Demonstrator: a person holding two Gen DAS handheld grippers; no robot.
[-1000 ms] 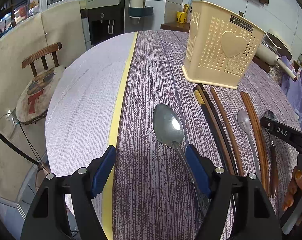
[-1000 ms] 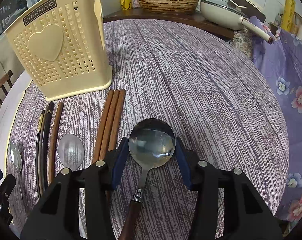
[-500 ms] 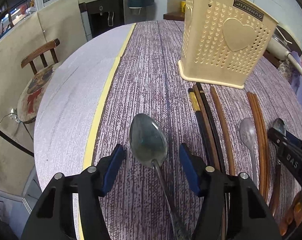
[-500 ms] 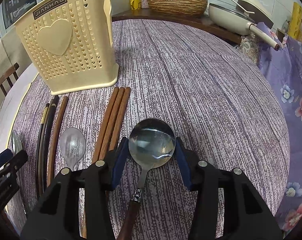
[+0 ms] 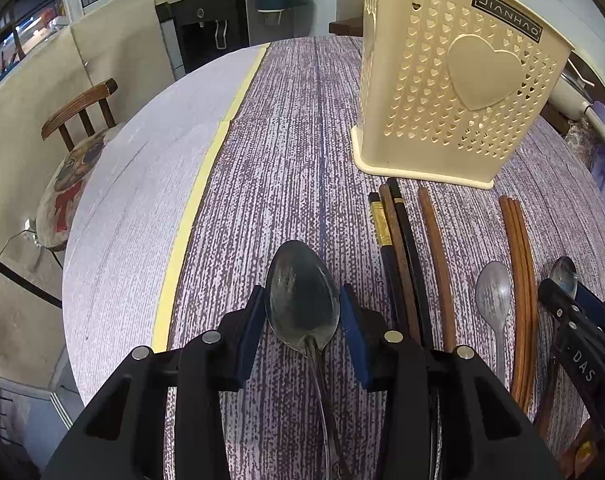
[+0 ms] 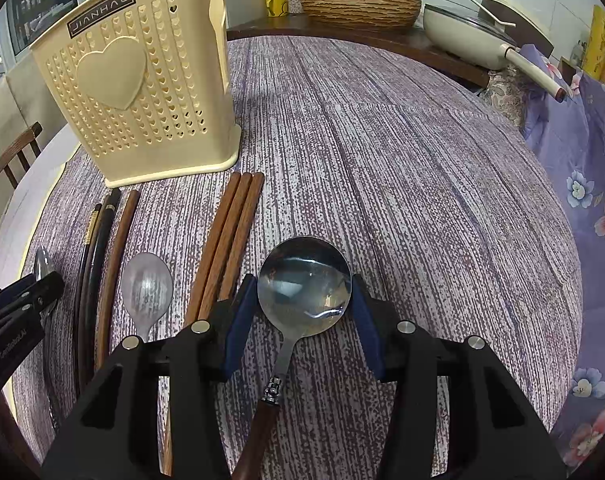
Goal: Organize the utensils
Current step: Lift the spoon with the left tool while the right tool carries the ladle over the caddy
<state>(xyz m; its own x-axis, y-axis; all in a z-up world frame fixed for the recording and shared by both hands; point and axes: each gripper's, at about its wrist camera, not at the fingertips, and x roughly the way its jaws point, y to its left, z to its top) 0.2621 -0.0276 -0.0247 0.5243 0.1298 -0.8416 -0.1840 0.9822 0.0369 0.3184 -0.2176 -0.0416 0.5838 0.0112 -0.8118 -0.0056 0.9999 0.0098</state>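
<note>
My left gripper (image 5: 302,320) has its blue pads against both sides of a steel spoon (image 5: 301,312) bowl, gripping it, I think; whether it is lifted I cannot tell. My right gripper (image 6: 303,312) closes likewise around the ladle (image 6: 304,285), whose wooden handle runs back between my fingers. On the table (image 6: 422,184) between them lie dark chopsticks (image 5: 398,248), brown chopsticks (image 6: 230,236) and a small spoon (image 6: 146,288), side by side. The cream basket (image 6: 134,80) stands upright at the far end of the chopsticks.
</note>
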